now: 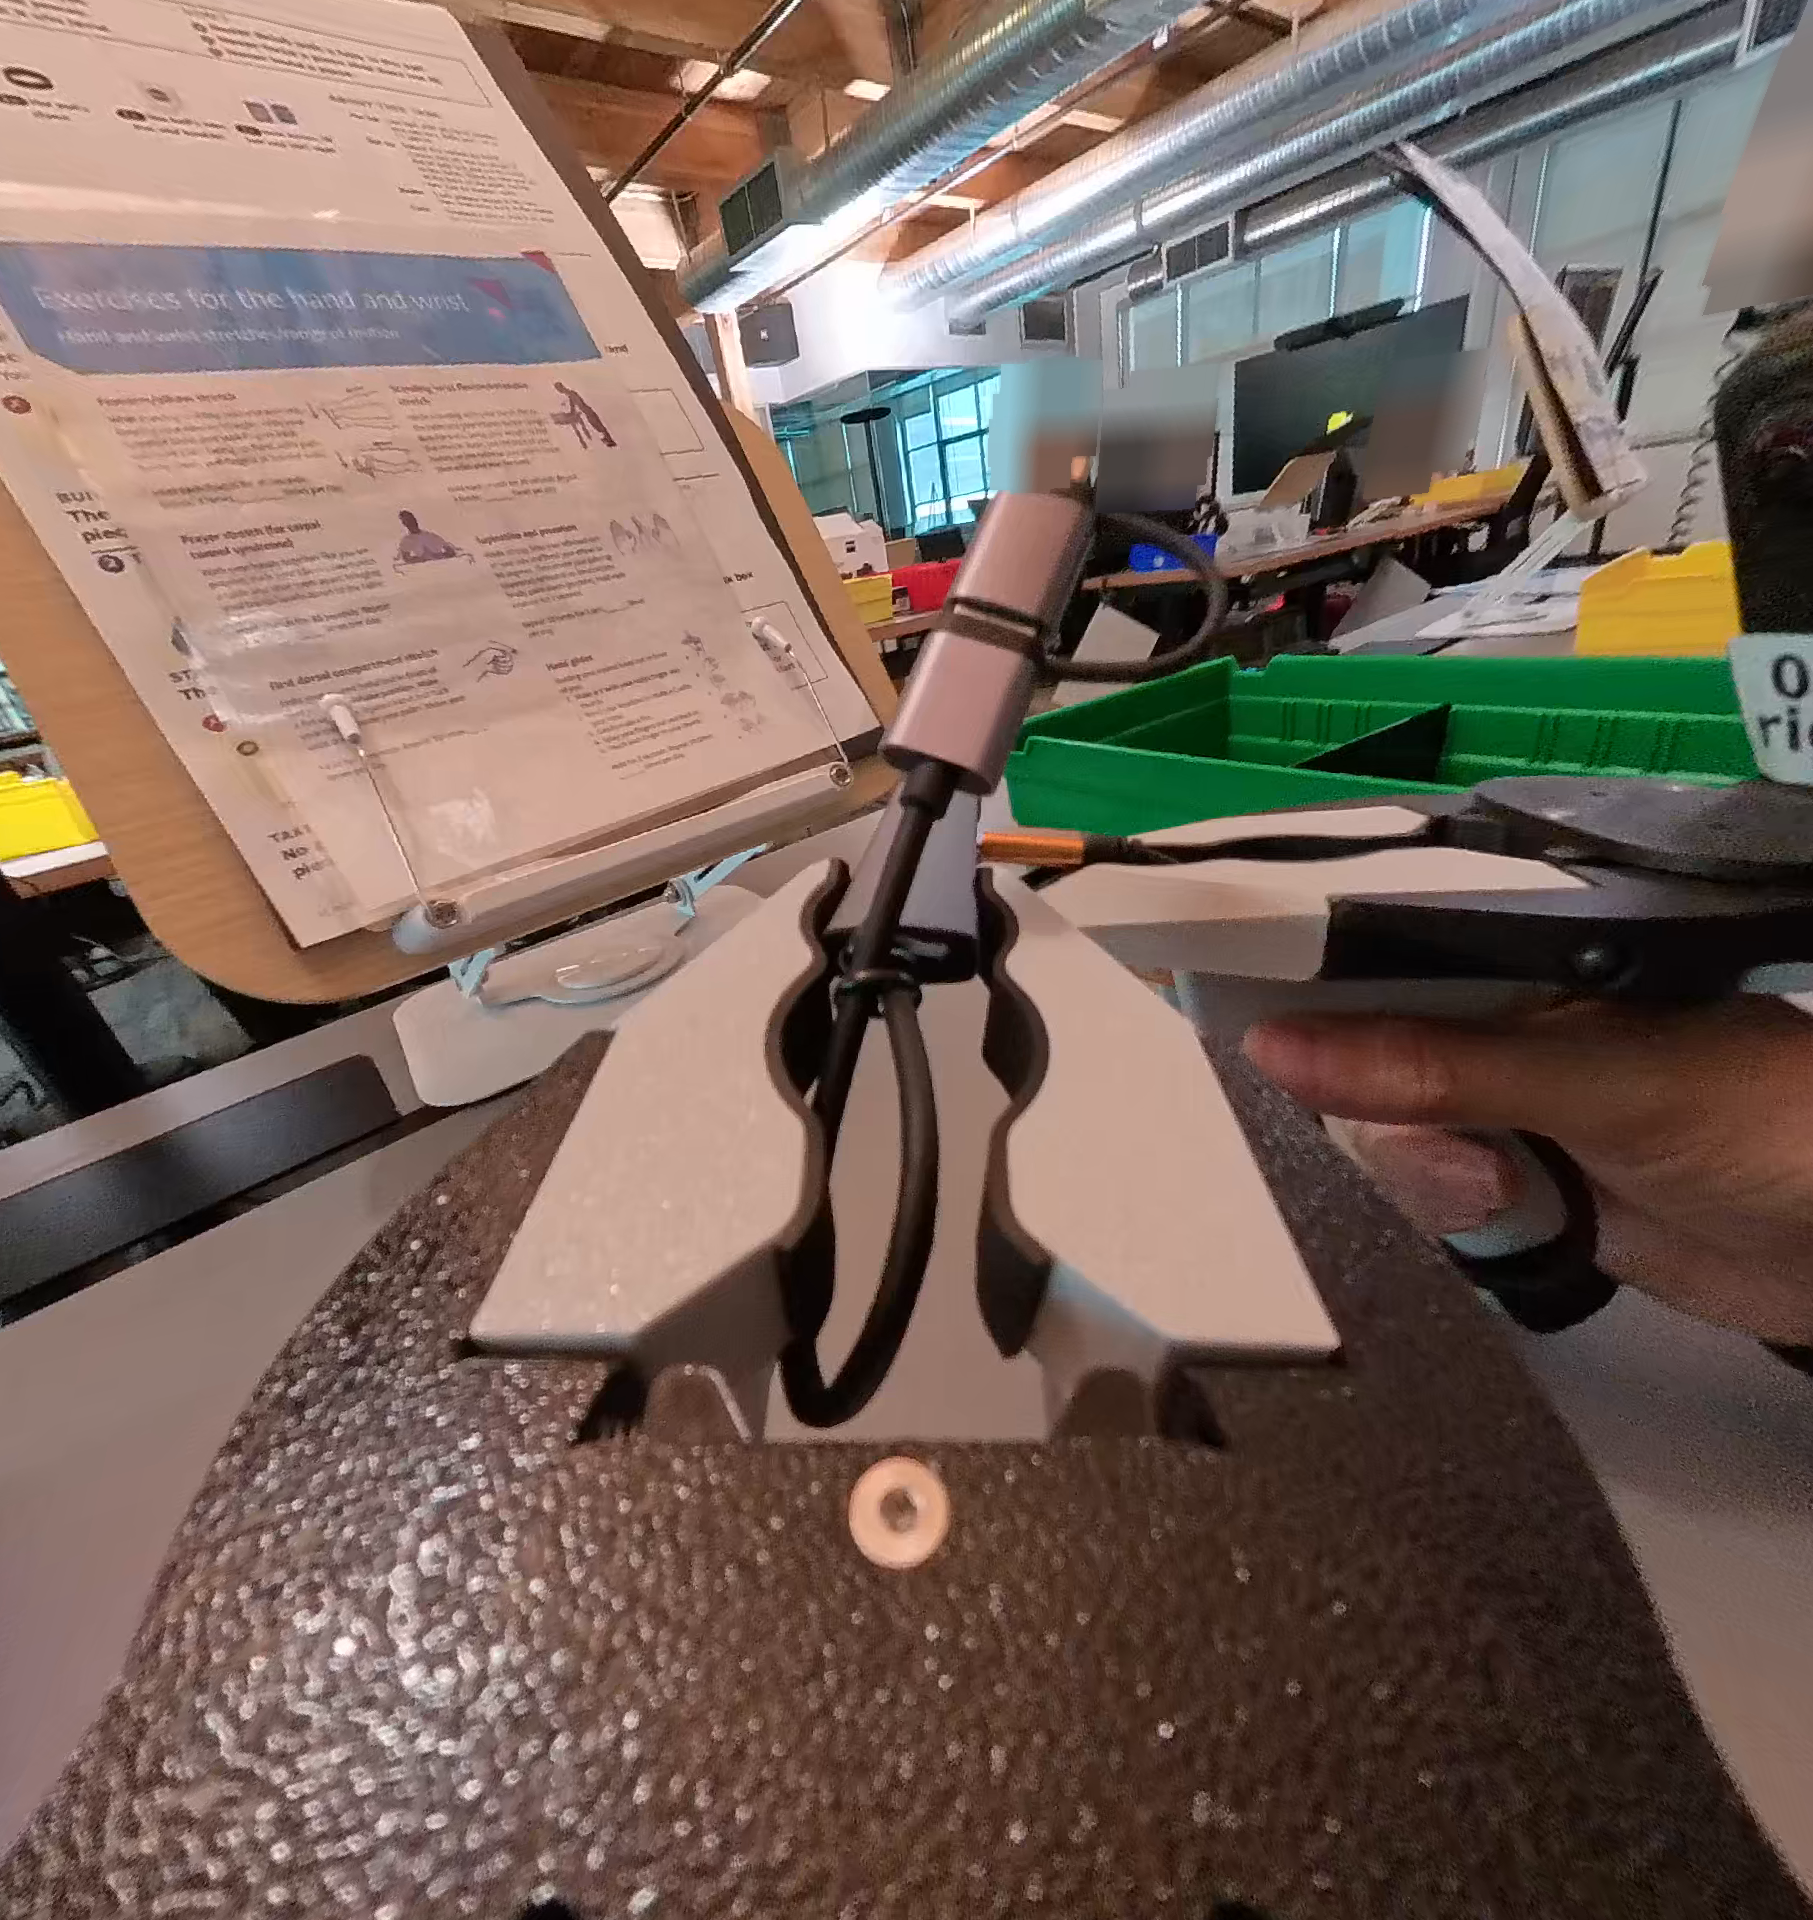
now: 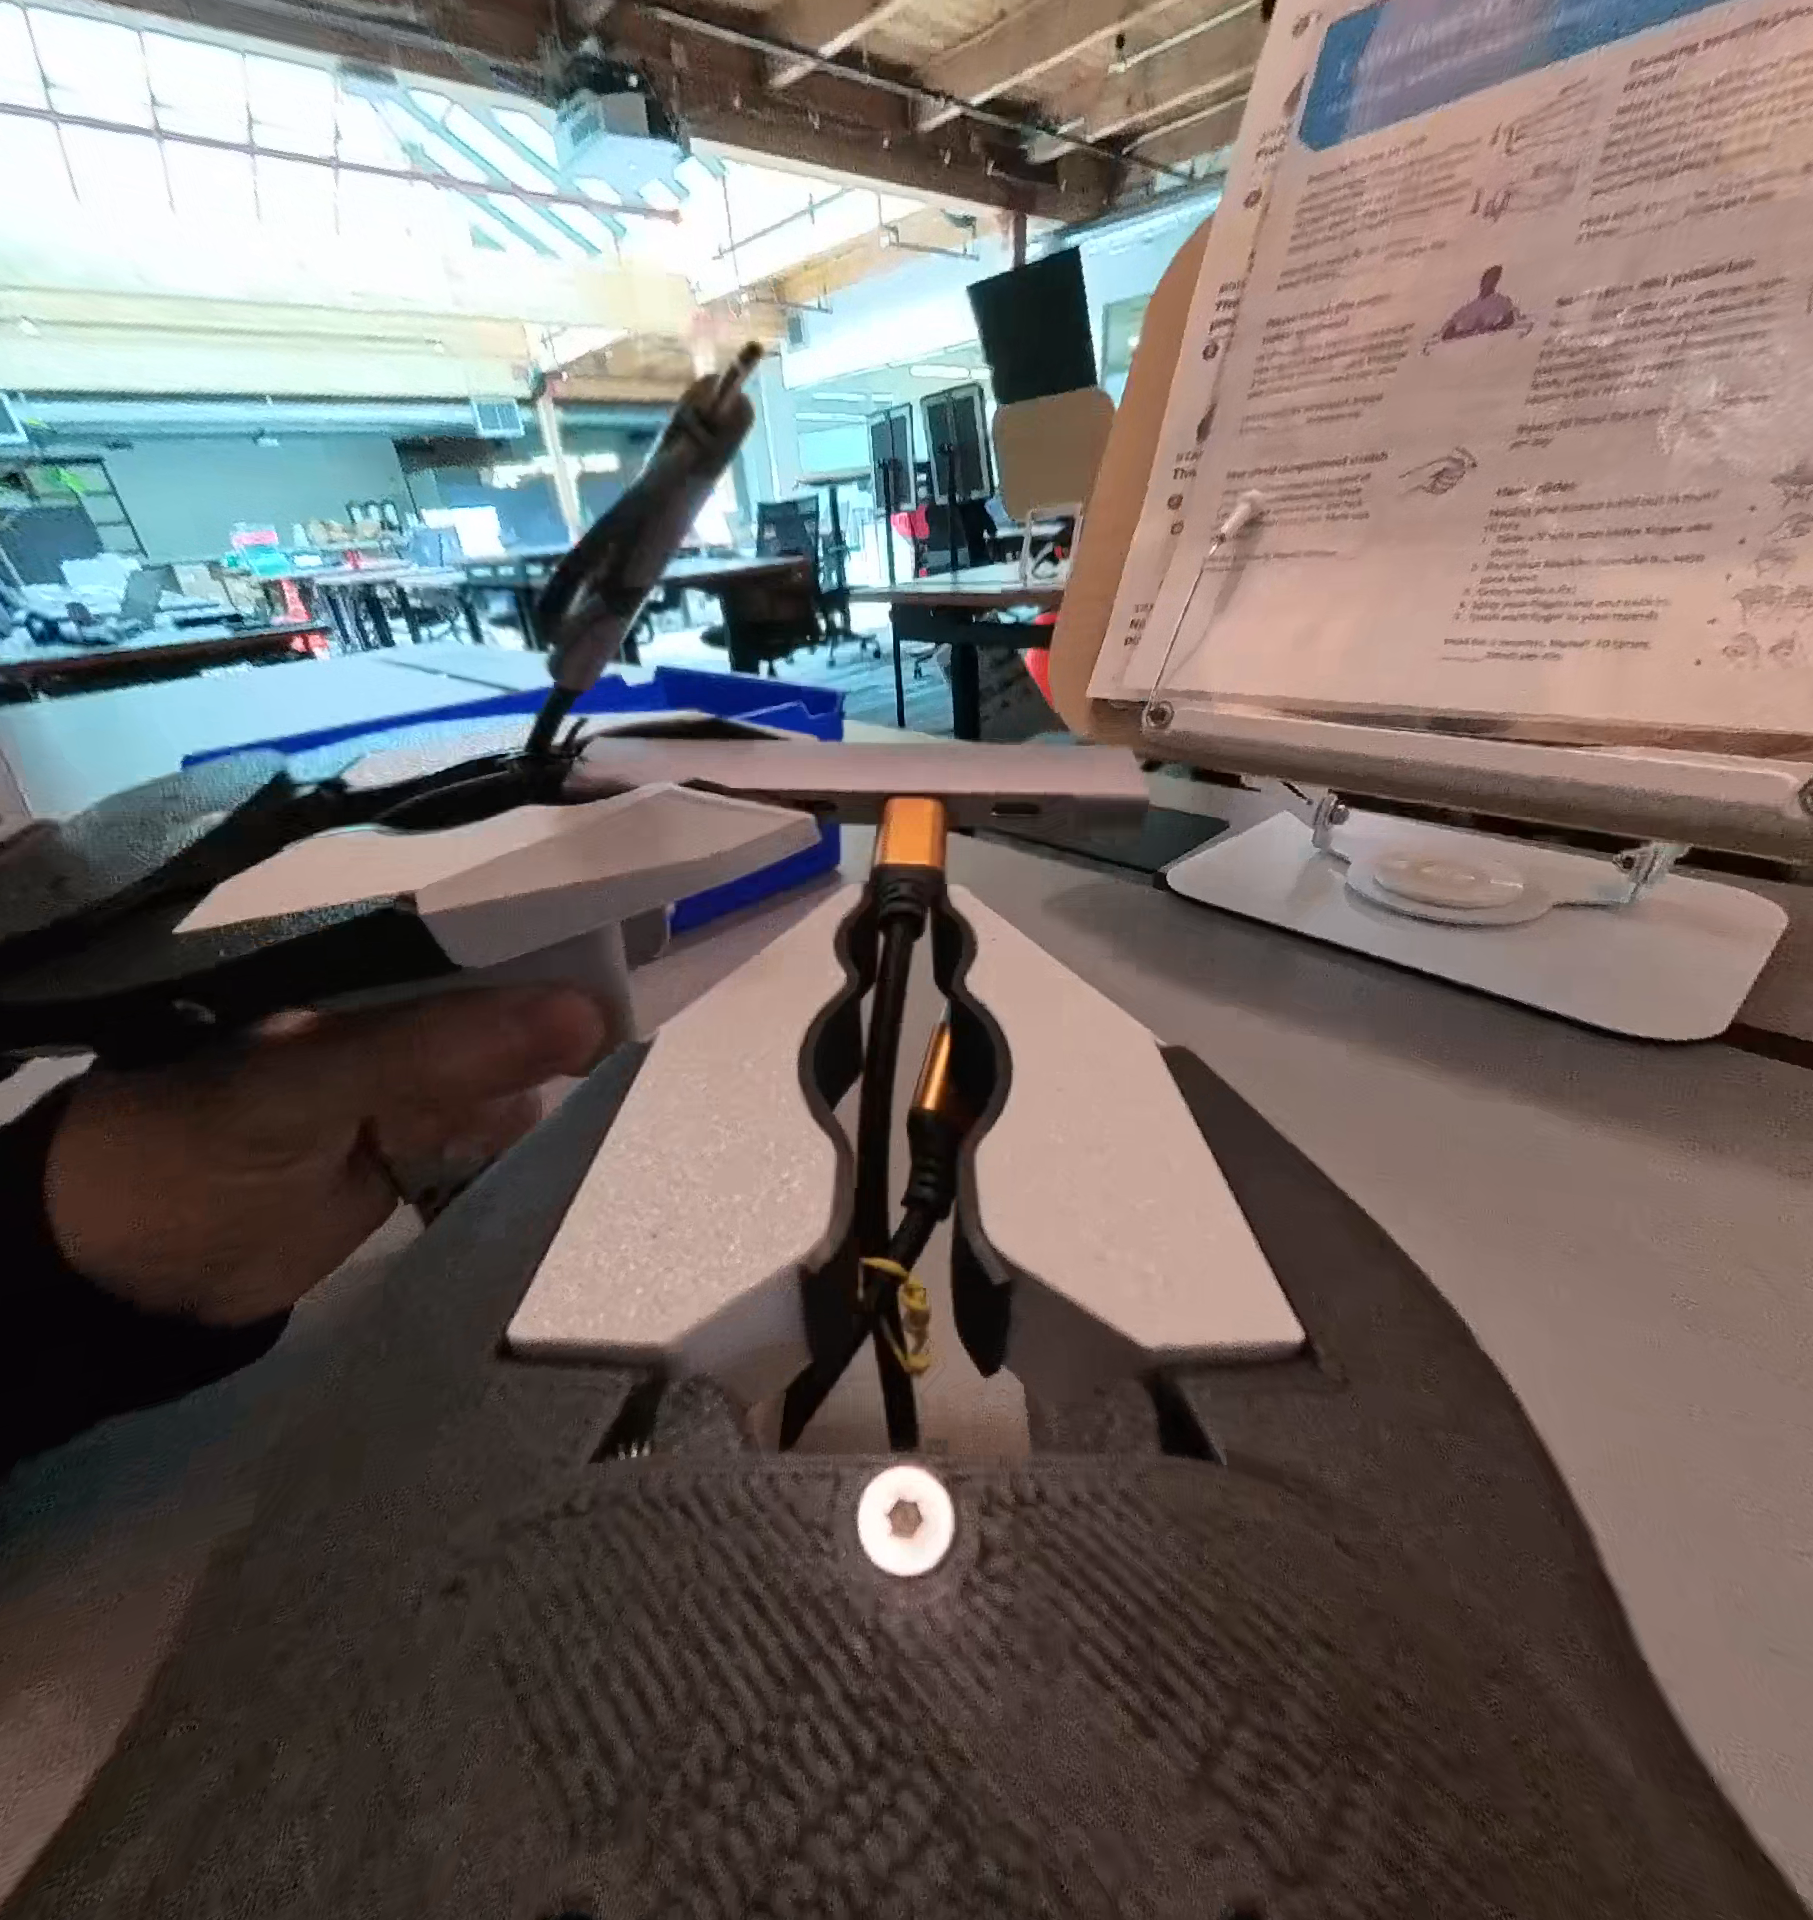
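Both grippers are clamped: the left gripper (image 1: 897,935) pinches a grey adapter (image 1: 985,649) standing up from its fingers, the right gripper (image 2: 907,925) pinches an orange plug (image 2: 910,836), whose tip meets the left's finger (image 2: 881,774), not the adapter.

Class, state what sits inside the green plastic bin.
Inside the green plastic bin, only a black divider and moulded ribs show. Its floor hides behind the front wall, and the right gripper covers its right end.

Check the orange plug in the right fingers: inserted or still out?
Out. The orange plug protrudes bare from the shut right gripper, touching only the left gripper's finger.
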A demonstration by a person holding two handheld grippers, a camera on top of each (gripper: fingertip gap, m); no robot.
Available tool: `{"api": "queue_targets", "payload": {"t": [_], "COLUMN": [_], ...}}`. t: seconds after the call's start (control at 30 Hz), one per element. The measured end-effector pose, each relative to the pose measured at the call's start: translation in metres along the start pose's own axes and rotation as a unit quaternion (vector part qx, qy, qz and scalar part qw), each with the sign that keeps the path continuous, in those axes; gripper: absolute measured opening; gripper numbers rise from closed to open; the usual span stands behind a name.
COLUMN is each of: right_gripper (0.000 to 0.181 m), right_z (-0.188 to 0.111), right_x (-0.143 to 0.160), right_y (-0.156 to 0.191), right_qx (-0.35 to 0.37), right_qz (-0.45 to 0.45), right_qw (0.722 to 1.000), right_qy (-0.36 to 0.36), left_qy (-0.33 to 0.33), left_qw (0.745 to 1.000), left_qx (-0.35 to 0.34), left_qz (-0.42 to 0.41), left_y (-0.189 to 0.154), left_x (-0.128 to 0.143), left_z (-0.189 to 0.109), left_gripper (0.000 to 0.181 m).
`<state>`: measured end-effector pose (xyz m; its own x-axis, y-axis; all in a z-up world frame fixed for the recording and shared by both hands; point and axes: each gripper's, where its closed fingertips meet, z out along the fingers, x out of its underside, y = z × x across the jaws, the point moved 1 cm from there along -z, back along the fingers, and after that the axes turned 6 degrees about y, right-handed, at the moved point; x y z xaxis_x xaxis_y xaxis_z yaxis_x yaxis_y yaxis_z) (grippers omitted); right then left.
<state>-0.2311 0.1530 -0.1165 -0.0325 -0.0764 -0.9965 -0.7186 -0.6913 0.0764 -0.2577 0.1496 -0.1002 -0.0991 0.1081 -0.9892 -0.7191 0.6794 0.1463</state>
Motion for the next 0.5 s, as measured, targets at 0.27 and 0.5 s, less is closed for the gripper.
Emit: {"api": "queue_targets", "payload": {"t": [0.27,0.5], "right_gripper": [0.018,0.011], "right_z": [-0.005,-0.007], "right_x": [-0.013,-0.016], "right_y": [-0.002,-0.002], "right_qx": [0.007,0.043], "right_qz": [0.008,-0.035], "right_qw": [0.998,0.996], "right_qy": [-0.06,-0.072], "left_qy": [0.0,-0.001], "left_qw": [1.0,0.999], "left_qx": [0.0,0.016], "left_qz": [-0.026,-0.047], "left_y": [0.005,-0.002], "left_x": [0.003,0.005], "left_z": [-0.001,0.002], "left_gripper": [0.023,0.023]}}
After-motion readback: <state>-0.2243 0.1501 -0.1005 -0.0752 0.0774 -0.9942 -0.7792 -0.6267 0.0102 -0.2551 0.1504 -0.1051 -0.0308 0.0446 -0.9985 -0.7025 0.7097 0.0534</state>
